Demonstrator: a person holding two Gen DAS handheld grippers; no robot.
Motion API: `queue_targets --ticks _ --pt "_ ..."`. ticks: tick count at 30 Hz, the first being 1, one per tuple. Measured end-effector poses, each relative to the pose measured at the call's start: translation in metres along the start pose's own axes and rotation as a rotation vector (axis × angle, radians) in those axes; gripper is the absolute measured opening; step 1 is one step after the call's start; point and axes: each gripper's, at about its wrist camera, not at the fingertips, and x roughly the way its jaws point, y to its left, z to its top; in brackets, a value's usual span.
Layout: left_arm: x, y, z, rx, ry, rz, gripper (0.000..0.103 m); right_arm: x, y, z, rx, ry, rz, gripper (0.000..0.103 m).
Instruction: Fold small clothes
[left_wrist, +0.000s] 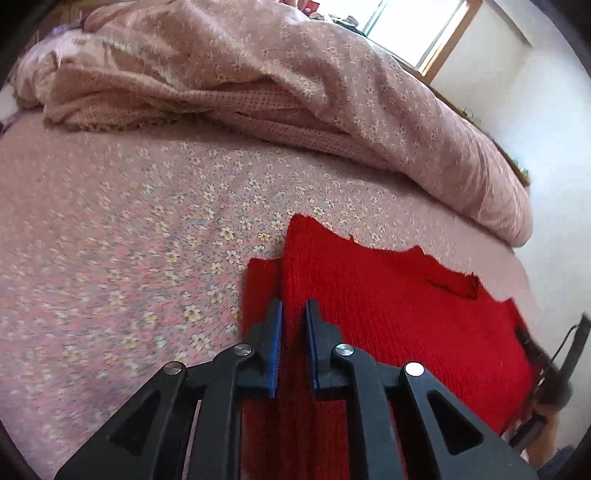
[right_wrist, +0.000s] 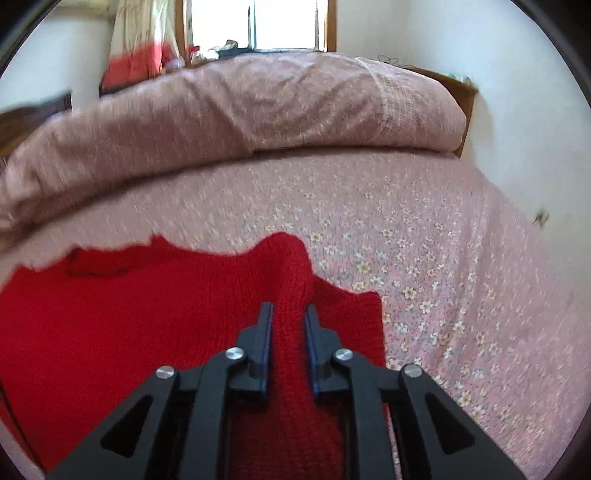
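Pinching a raised fold of red knit (right_wrist: 110, 332) between right gripper (right_wrist: 289, 314) fingers, on floral bedsheet (right_wrist: 424, 258), duvet (right_wrist: 240, 122) beyond.

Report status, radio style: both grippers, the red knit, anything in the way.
Left gripper shut on red knit, left edge. Right gripper shut on a raised ridge at its right edge. Pink quilt heaped beyond, not touching.

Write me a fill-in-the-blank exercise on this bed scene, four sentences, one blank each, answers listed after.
1. The knitted garment between both grippers is coloured ____.
2. The right gripper has its two fingers closed on a raised ____ of the knit.
3. The bedsheet is pink with a print of small ____.
4. Behind the bunched-up quilt, daylight comes in through a ____.

Missing words: red; fold; flowers; window
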Motion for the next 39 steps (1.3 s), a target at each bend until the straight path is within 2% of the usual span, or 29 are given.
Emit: queue_targets --ticks 2,5,7,9,14,17,18,21,23,25,28,30,35,37,38,39 --pt "-0.015 -0.011 -0.003 0.057 -0.025 0.041 0.01 -0.011 -0.011 0.002 0.068 -0.014 0.039 0.046" --pt "-0.039 -0.033 -0.012 0.157 -0.083 0.08 0.019 -0.032 -0.04 0.0 0.179 -0.051 0.093 0.052" --pt "-0.05 -0.048 -0.016 0.211 -0.08 0.063 0.025 -0.043 -0.065 -0.007 0.258 -0.053 0.156 0.058" --pt "-0.051 -0.071 -0.027 0.244 -0.064 0.041 0.025 -0.047 -0.09 -0.018 0.343 -0.006 0.26 0.062" --pt "-0.036 -0.134 -0.052 0.291 -0.016 -0.008 0.026 -0.037 -0.131 -0.053 0.528 0.161 0.519 0.063" --pt "-0.019 -0.165 -0.062 0.3 -0.002 -0.053 0.026 -0.034 -0.129 -0.067 0.536 0.237 0.602 0.066" --pt "-0.005 -0.173 -0.065 0.295 0.011 -0.044 0.026 -0.032 -0.124 -0.072 0.523 0.281 0.632 0.067" --pt "0.028 -0.191 -0.075 0.3 0.04 0.033 0.025 -0.026 -0.11 -0.079 0.485 0.353 0.659 0.068" --pt "0.037 -0.201 -0.078 0.345 0.003 0.084 0.026 -0.026 -0.1 -0.077 0.45 0.343 0.647 0.07" --pt "0.044 -0.213 -0.078 0.399 0.007 0.147 0.026 -0.025 -0.095 -0.075 0.437 0.319 0.637 0.071" --pt "0.039 -0.219 -0.075 0.415 0.028 0.174 0.025 -0.022 -0.09 -0.072 0.416 0.298 0.613 0.071" --pt "0.029 -0.216 -0.073 0.388 0.032 0.133 0.025 -0.017 -0.094 -0.067 0.439 0.293 0.614 0.071" --pt "0.011 -0.208 -0.078 0.266 0.1 -0.059 0.025 0.001 -0.102 -0.062 0.535 0.288 0.668 0.073" --pt "0.007 -0.206 -0.08 0.237 0.108 -0.098 0.025 0.004 -0.102 -0.06 0.535 0.304 0.682 0.074" --pt "0.006 -0.205 -0.08 0.227 0.107 -0.115 0.025 0.006 -0.101 -0.058 0.531 0.308 0.684 0.068" --pt "0.006 -0.204 -0.081 0.218 0.106 -0.135 0.025 0.006 -0.099 -0.057 0.516 0.307 0.669 0.056"
